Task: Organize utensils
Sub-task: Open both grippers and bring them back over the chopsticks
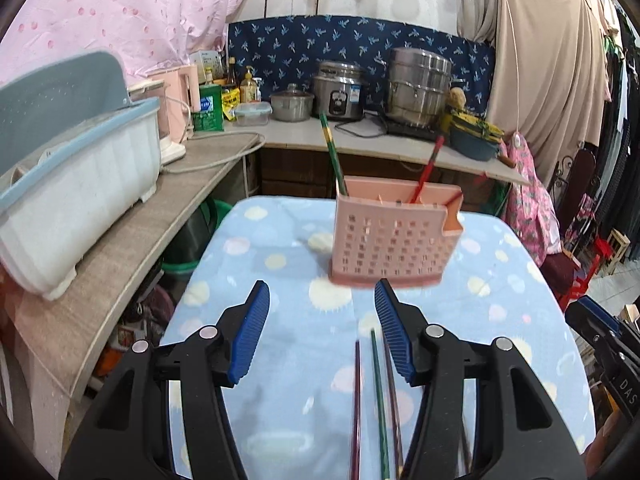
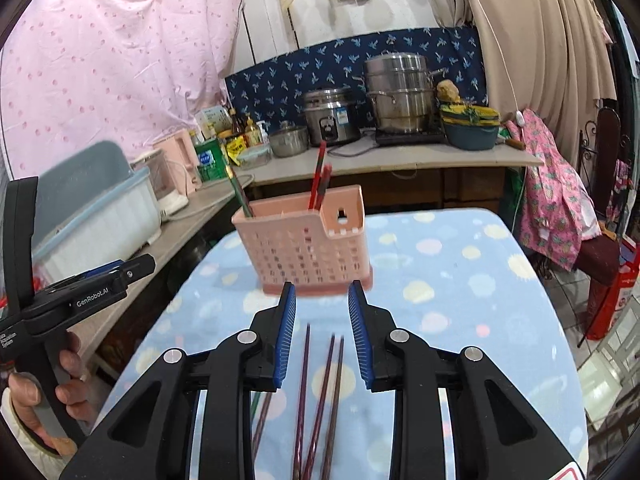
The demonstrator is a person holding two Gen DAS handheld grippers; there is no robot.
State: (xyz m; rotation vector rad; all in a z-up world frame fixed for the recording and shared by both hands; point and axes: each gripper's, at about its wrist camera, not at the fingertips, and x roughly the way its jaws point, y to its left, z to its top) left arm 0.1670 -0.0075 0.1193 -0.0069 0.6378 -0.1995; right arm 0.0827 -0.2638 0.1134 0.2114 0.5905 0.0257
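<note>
On the blue cloth-covered table (image 1: 280, 360) with pale dots, I am watching a pink perforated plastic utensil holder (image 1: 390, 236) standing upright towards the far end. One green chopstick (image 1: 333, 156) is leaning out of its left compartment, and red chopsticks (image 1: 428, 172) are sticking up from the right side; from the right wrist view they are showing as a red pair.

I am holding my left gripper (image 1: 322, 334) above the cloth with its blue ribbed pads spread wide and nothing between them. Below it, dark maroon chopsticks (image 1: 355, 400) and a second green chopstick (image 1: 379, 400) are lying loose on the cloth, pointing roughly towards the holder.

My right gripper (image 2: 322, 334) is likewise hovering with its jaws parted and gripping nothing, just short of the holder's base. Several maroon chopsticks are lying on the cloth beneath it. At the left edge of that view, the other gripper's black body is showing in the person's hand (image 2: 48, 392).

Behind, a countertop (image 1: 360, 136) is carrying steel pots (image 1: 418, 88) and a rice cooker (image 1: 340, 90).
</note>
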